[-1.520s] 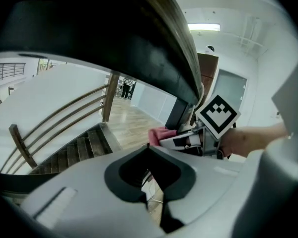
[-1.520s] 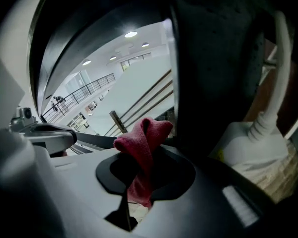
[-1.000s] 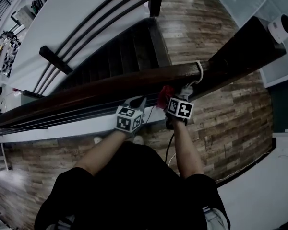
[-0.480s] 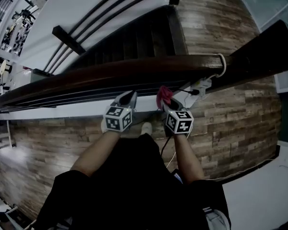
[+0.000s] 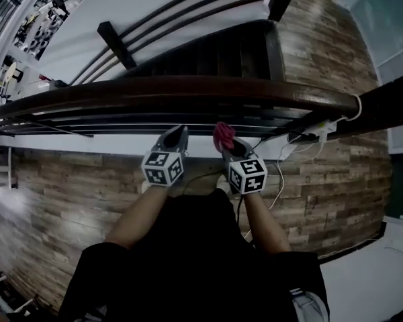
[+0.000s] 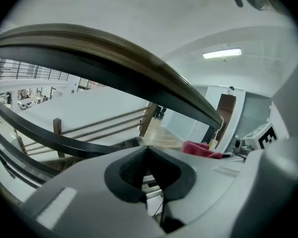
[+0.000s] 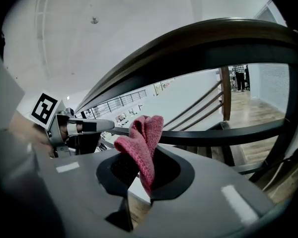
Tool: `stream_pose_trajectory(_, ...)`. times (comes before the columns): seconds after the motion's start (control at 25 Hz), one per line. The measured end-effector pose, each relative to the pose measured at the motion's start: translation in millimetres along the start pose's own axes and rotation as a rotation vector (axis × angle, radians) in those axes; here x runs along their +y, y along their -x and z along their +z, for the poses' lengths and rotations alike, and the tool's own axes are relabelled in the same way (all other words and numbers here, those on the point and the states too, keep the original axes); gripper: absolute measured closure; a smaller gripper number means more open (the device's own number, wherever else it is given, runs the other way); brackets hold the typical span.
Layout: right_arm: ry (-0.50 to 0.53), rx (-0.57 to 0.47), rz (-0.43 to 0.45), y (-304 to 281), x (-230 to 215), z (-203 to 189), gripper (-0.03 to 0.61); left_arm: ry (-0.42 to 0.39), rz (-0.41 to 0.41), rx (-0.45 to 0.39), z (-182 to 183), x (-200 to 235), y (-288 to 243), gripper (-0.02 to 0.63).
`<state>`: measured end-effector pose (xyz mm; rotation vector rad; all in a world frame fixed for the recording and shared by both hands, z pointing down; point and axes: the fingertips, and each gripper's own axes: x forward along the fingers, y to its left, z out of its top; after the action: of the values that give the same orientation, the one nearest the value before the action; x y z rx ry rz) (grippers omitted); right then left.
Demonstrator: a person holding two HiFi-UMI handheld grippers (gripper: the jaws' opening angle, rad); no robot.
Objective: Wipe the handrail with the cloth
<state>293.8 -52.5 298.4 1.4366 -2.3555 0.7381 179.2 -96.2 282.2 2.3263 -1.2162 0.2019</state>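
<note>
- Leftmost, the left hand-held gripper [image 5: 176,137] is pointing at the handrail [image 5: 188,94] with its jaws closed together on nothing, and its tips are stopping short of the wood.
- Across the middle, the handrail is running left to right in front of the person, so its long axis is lying crosswise to both hand-held grippers. In both gripper views it is arching above and ahead of the jaws, clear of them.
- Just right of centre, the cloth [image 5: 222,133] is standing up as a bunched pink fold on the person's side of the handrail. It is sitting lower than the top of the rail and, as far as I can tell, is not touching it.
- Rightmost, the right hand-held gripper [image 5: 230,147] is clamping the cloth, with the fold poking out past its jaw tips toward the rail.
- Both hand-held grippers are sitting about equally near the handrail, but only the right one is carrying the cloth. The coming move is probably going to need it going up and forward onto the wood, then sliding along the rail's length.
</note>
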Motion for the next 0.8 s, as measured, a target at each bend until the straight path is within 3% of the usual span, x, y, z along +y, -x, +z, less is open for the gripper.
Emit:
stream_pose_trajectory(0.16,0.000,0.005,-0.017,-31.3,71.8,-3.8,0.528,0.004,0.011,-0.025,4.2,68.9,54.2,0.615)
stream_pose_trajectory(0.36,-0.026,-0.045,-0.005,-61.6,158.6,11.5,0.528,-0.050,0.044,-0.030,21.3,153.7,126.7,0.615)
stream_pose_trajectory(0.64,0.044,-0.086,0.147,-86.7,252.1,35.1,0.528,-0.040,0.162,-0.094,38.2,221.7,200.9,0.615)
stream_pose_trajectory(0.8,0.086,-0.082,0.267,-98.6,289.1,32.4,0.528,0.022,0.278,-0.131,30.8,243.4,243.1,0.615)
